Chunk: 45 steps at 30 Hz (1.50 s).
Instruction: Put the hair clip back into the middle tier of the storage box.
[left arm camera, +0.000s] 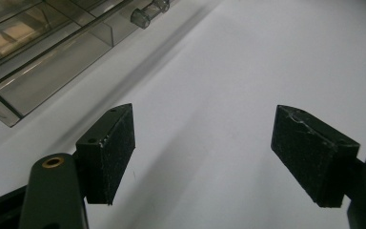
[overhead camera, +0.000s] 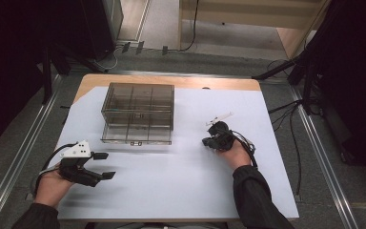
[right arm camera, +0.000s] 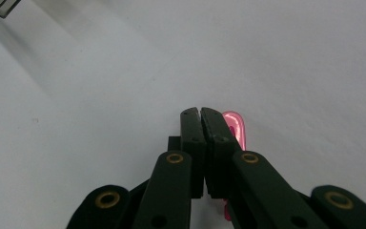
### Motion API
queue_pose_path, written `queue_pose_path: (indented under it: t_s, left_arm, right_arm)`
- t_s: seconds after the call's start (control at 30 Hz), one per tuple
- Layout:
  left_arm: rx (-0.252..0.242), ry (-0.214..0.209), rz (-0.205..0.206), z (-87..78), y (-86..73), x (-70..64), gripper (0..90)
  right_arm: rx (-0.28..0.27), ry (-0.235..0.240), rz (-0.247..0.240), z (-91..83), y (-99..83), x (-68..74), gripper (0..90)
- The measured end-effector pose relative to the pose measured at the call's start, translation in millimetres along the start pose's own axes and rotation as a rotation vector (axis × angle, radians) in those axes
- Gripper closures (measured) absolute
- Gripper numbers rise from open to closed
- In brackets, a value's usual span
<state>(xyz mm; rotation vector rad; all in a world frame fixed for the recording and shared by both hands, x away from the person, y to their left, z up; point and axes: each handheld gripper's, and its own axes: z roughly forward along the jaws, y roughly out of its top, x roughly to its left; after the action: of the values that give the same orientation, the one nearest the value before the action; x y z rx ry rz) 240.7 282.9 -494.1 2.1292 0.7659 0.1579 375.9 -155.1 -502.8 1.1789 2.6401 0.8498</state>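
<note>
A clear smoky plastic organizer box (overhead camera: pixel 138 112) with several compartments stands at the back left of the white sheet (overhead camera: pixel 181 186). My left gripper (overhead camera: pixel 104 165) rests at the front left, open, with nothing between its pads (left arm camera: pixel 109 148); the box (left arm camera: pixel 43 62) lies ahead to its left with a small clear knob (left arm camera: pixel 147 13) on it. My right gripper (overhead camera: pixel 206 141) sits right of the box with its jaws pressed together low over the sheet. A small pink piece (right arm camera: pixel 234 128) shows beside its right jaw; whether it is gripped or merely lies beneath I cannot tell.
The wooden table edge (overhead camera: pixel 171 80) runs behind the sheet. Black stands and cables (overhead camera: pixel 290 119) crowd the floor at right, and metal rails (overhead camera: pixel 24 143) run along both sides of the table.
</note>
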Motion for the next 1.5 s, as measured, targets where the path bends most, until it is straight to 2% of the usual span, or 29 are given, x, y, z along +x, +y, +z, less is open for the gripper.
queue_pose_path:
  t_s: [0.13,0.23,0.27,0.3,0.33,0.37,0.4,0.43,0.47,0.6,0.63,0.73,0.8,0.83,0.87,1.17,1.27,1.5]
  left_arm:
    - [0.004,-0.003,0.006,0.5,0.5,0.8,23.8]
    - [0.006,0.001,0.008,0.4,0.8,0.5,23.7]
    - [0.001,-0.003,0.007,0.4,0.5,0.7,23.8]
    - [0.001,-0.003,0.007,0.4,0.5,0.7,23.8]
    - [-0.001,-0.005,0.001,0.3,0.2,0.7,23.7]
    - [-0.001,-0.005,0.001,0.3,0.2,0.7,23.8]
    - [-0.002,-0.005,0.000,0.1,0.2,0.5,23.8]
    - [-0.002,-0.005,0.000,0.1,0.2,0.5,23.7]
    - [-0.002,-0.005,0.000,0.2,0.2,0.6,23.7]
    - [0.000,-0.004,0.001,0.3,0.1,0.8,23.8]
    - [0.001,-0.003,0.001,0.2,0.0,0.7,23.8]
    - [0.002,-0.001,0.000,0.0,-0.3,0.3,23.7]
    - [0.006,-0.002,-0.001,-0.7,-0.7,0.2,23.8]
    - [0.006,-0.002,-0.001,-0.7,-0.7,0.2,23.7]
    - [0.008,-0.002,0.003,-1.4,-1.2,0.4,23.7]
    - [0.005,0.007,-0.005,-3.8,-4.1,-0.7,23.7]
    - [0.002,0.015,-0.010,-5.8,-6.2,-1.2,23.8]
    - [0.001,0.023,-0.018,-8.7,-9.6,-2.4,23.7]
  right_arm:
    - [0.018,0.015,0.014,-2.2,2.4,1.6,86.3]
    - [0.003,0.026,0.006,-6.6,4.4,3.2,83.5]
    - [-0.004,0.013,0.002,-11.7,7.6,5.1,77.0]
    - [-0.004,0.013,0.002,-11.7,7.6,5.1,77.0]
    - [-0.006,0.000,-0.002,-16.1,10.3,5.8,71.3]
    - [-0.006,0.000,-0.002,-16.1,10.3,5.8,71.3]
    - [-0.007,-0.017,0.012,-19.7,12.4,5.7,65.5]
    - [-0.007,-0.017,0.012,-19.7,12.4,5.7,65.5]
    - [-0.012,-0.040,0.025,-23.3,13.9,5.7,62.3]
    - [0.001,-0.041,0.029,-27.8,17.1,2.9,57.0]
    - [0.014,-0.038,0.052,-29.5,19.2,0.9,55.1]
    - [0.025,-0.047,0.047,-30.5,19.4,-0.9,54.4]
    - [0.059,-0.048,0.024,-30.0,18.6,-0.9,53.7]
    - [0.059,-0.048,0.024,-30.0,18.6,-0.9,53.7]
    - [0.081,-0.062,0.004,-29.1,18.0,-0.2,54.8]
    - [0.158,-0.088,0.008,-23.6,20.2,0.5,58.4]
    - [0.195,-0.096,-0.010,-18.2,20.7,0.8,61.6]
    - [0.243,-0.111,-0.027,-7.5,22.5,1.0,65.0]
